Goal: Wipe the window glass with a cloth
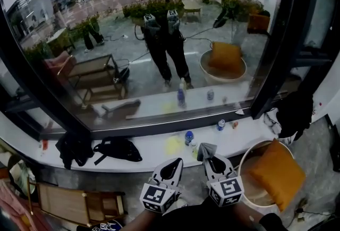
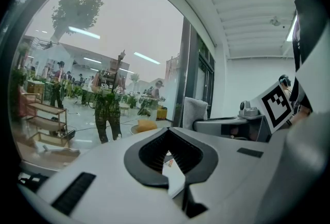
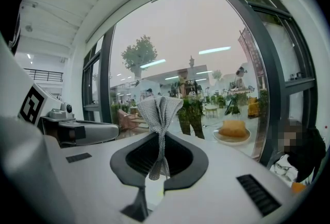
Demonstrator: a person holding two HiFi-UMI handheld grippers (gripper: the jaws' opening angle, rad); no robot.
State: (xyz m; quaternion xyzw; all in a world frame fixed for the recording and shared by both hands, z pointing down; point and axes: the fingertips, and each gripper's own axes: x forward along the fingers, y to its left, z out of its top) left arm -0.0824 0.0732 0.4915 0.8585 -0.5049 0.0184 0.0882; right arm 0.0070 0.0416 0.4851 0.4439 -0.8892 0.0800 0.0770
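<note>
The large window glass [image 1: 159, 39] fills the space ahead and reflects a person holding both grippers. My right gripper [image 1: 209, 156] is shut on a grey knitted cloth [image 1: 206, 148]. In the right gripper view the cloth [image 3: 159, 109] stands up from between the closed jaws of that gripper [image 3: 157, 138], short of the glass [image 3: 206, 37]. My left gripper [image 1: 171, 167] hangs beside it, a little lower and to the left. Its jaws meet with nothing between them [image 2: 168, 133]. From the left gripper view the cloth [image 2: 195, 110] shows at the right.
Below the glass runs a white sill [image 1: 154, 149] with a blue bottle [image 1: 188, 137], a can [image 1: 221, 125], a yellow rag [image 1: 173, 145] and black bags [image 1: 117, 149]. A round basket with an orange cushion [image 1: 271, 174] stands at the right. A wooden chair [image 1: 79, 203] is at lower left.
</note>
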